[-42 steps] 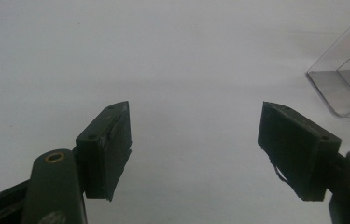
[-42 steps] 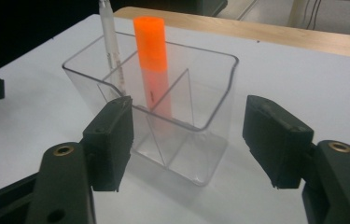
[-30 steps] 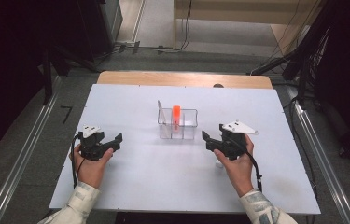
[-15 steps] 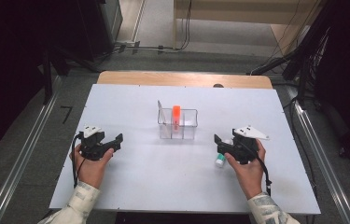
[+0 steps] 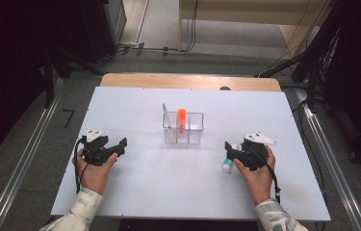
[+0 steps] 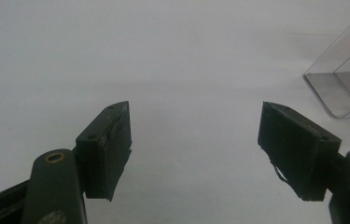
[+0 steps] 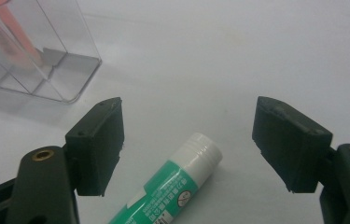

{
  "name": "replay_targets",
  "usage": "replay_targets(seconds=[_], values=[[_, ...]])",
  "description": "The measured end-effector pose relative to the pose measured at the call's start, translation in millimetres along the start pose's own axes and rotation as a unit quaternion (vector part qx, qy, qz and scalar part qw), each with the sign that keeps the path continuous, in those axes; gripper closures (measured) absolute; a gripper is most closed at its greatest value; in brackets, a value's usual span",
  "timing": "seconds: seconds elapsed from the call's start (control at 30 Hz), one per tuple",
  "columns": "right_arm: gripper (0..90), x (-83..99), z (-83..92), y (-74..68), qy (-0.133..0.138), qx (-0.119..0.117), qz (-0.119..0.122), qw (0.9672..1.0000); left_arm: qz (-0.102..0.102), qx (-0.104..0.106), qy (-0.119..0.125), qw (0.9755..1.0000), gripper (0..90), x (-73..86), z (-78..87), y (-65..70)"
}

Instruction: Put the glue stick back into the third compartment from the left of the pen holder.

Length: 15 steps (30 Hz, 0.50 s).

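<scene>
While both tools rest low over the white surface, the right tool has its jaws spread around a glue stick without touching it. That stick is a smooth green-and-white cylinder with a ribbed white cap, lying flat near the right edge. At the left, the left tool is spread too, with bare matte surface between its jaws and open room all around. A clear plastic box with thin straight walls stands at the middle, holding an orange marker upright.
</scene>
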State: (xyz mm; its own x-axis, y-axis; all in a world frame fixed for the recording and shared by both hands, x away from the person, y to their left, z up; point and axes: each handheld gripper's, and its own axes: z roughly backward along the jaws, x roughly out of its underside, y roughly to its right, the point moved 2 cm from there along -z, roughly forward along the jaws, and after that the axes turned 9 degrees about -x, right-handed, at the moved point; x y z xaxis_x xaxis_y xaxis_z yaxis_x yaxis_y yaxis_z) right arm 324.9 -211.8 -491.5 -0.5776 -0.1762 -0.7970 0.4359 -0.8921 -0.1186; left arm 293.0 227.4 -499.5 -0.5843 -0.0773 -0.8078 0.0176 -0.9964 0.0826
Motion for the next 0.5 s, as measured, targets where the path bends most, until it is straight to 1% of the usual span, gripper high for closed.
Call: replay_targets(seconds=[0.1, 0.3, 0.33, 0.5], values=[[23.6, 2.0, -2.0, 1.3, -0.006, 0.001, -0.007, 1.0, 0.0, 0.0, 0.0, 1.0, 26.0, -0.1, 0.5, 0.0], [23.8, 4.7, -7.2, 4.1, -0.017, 0.007, -0.01, 0.9998, 0.0, 0.001, 0.0, 1.0, 26.1, -0.1, 0.4, 0.2], [23.8, 5.1, -8.1, 4.4, -0.019, 0.005, -0.013, 0.9997, 0.0, 0.001, 0.0, 1.0, 26.0, -0.2, 0.4, 0.2], [23.9, 6.3, -11.7, 4.9, -0.024, 0.005, -0.012, 0.9996, 0.0, 0.001, 0.0, 1.0, 26.0, -0.1, 0.0, 0.1]])
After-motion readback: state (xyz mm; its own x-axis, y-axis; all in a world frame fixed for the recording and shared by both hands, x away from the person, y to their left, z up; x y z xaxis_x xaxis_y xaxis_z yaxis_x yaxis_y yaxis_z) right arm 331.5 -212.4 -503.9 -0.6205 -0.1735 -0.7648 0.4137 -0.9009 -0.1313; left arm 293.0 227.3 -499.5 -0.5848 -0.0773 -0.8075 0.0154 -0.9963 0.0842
